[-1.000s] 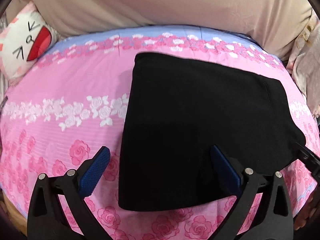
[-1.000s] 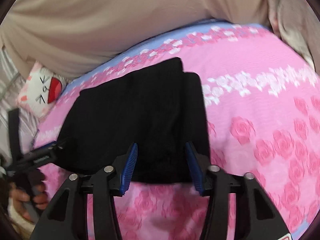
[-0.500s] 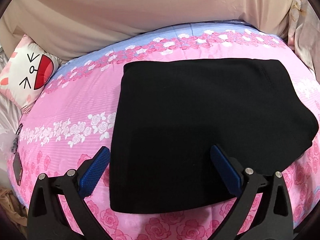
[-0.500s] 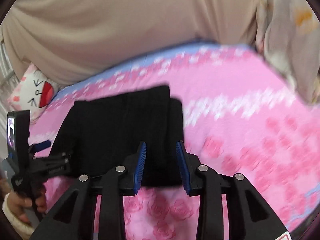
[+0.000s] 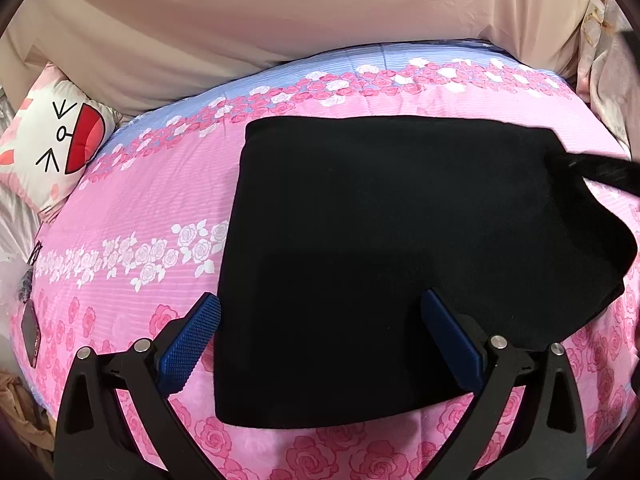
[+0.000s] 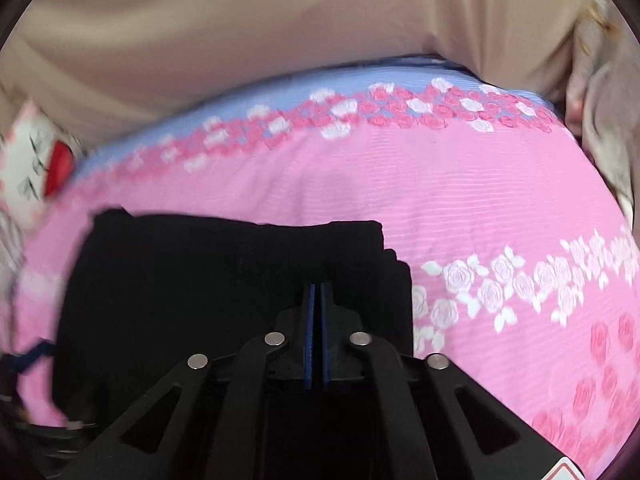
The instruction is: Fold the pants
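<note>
The black pants [image 5: 400, 248] lie folded in a flat rectangle on the pink rose-print bedspread [image 5: 140, 200]. My left gripper [image 5: 320, 320] is open and hovers over the near left part of the pants, holding nothing. In the right wrist view the pants [image 6: 200, 280] fill the lower left. My right gripper [image 6: 318, 292] has its blue pads pressed together over the right end of the pants; no cloth shows between them. A dark blurred shape at the right edge of the left wrist view [image 5: 608, 170] crosses the pants' far right corner.
A white cartoon-face pillow [image 5: 60, 140] lies at the left by the beige headboard cloth [image 5: 280, 20]. A phone [image 5: 30, 334] lies on the bed's left edge. Pale bedding [image 5: 608, 80] is bunched at the far right. Bare bedspread [image 6: 500, 200] stretches right of the pants.
My right gripper has closed from open to fully shut and moved in over the pants' right end. My left gripper has pulled back slightly and stays open. The pants have not moved.
</note>
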